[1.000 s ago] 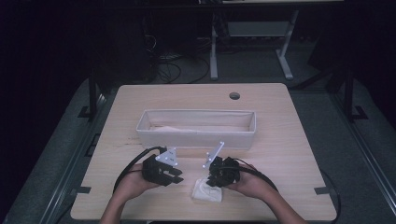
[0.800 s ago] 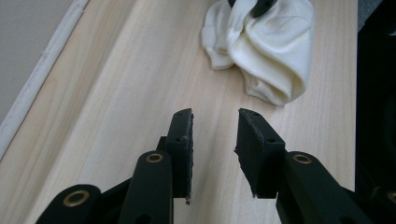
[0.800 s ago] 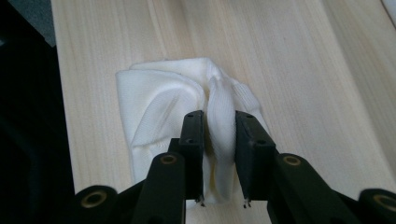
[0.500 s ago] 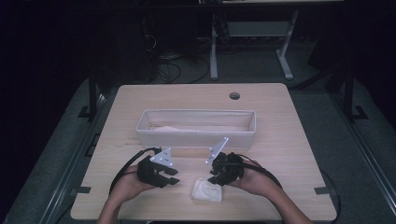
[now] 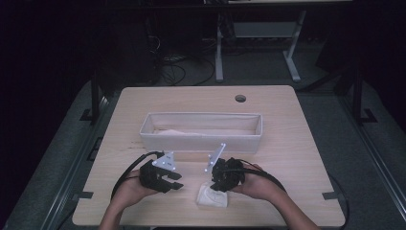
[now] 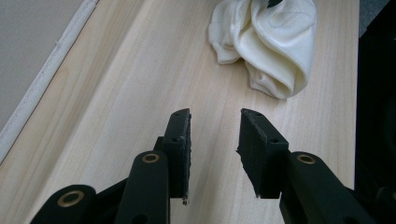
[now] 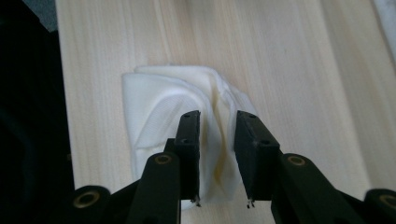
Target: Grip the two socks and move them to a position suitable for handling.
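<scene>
The folded white cloth (image 5: pixel 213 196) lies near the table's (image 5: pixel 287 143) front edge, directly under the right gripper (image 7: pixel 217 122). Its jaws, just closing, stand part open astride a raised fold without pinching it. The left gripper (image 6: pixel 215 122) stands beside the cloth, part open and empty.

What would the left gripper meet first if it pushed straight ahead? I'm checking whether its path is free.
Probably the crumpled white cloth. The left gripper has its jaws apart with bare table between them, and the cloth lies ahead, slightly to the right, so it may only graze it.

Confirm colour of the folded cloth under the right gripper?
Plain cream-white, no pattern. The cloth shows best in the right gripper view.
</scene>
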